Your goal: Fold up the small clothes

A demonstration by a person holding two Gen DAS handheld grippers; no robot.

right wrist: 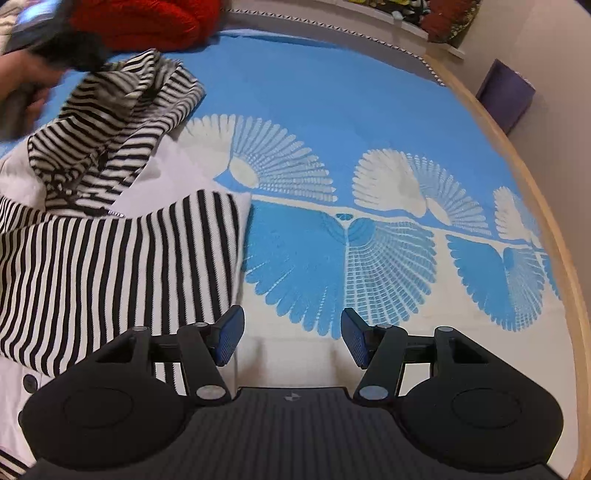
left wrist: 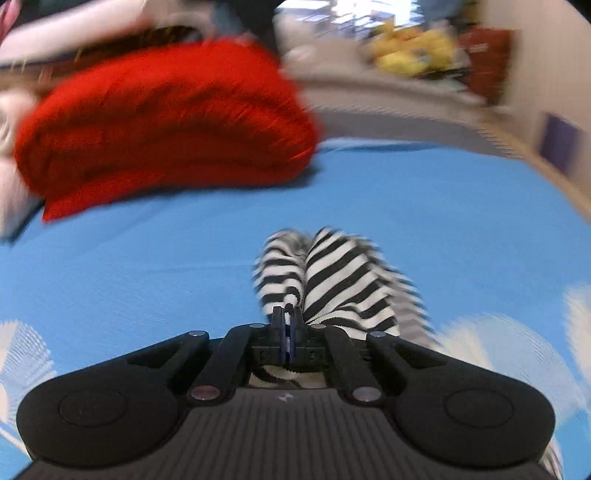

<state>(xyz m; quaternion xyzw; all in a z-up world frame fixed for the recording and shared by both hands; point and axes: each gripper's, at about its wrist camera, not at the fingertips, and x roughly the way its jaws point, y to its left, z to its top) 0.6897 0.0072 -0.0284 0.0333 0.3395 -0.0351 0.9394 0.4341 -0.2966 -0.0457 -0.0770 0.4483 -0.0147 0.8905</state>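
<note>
A black-and-white striped garment (right wrist: 110,251) lies on the blue cover (right wrist: 332,110), its white inside showing. Its far part is lifted and bunched toward my left gripper (right wrist: 55,40), which is blurred at the top left with a hand (right wrist: 33,81) beside it. In the left wrist view my left gripper (left wrist: 287,317) has its fingers pressed together on a fold of the striped garment (left wrist: 340,280), which hangs ahead of and under them. My right gripper (right wrist: 291,339) stands open just right of the garment's near edge, with nothing between its fingers.
A folded red knit (left wrist: 166,122) sits at the far left of the blue cover (left wrist: 443,206), also visible as the red knit (right wrist: 147,22). A wooden edge (right wrist: 535,192) curves along the right. Beyond it stand a purple box (right wrist: 506,96) and yellow items (left wrist: 413,51).
</note>
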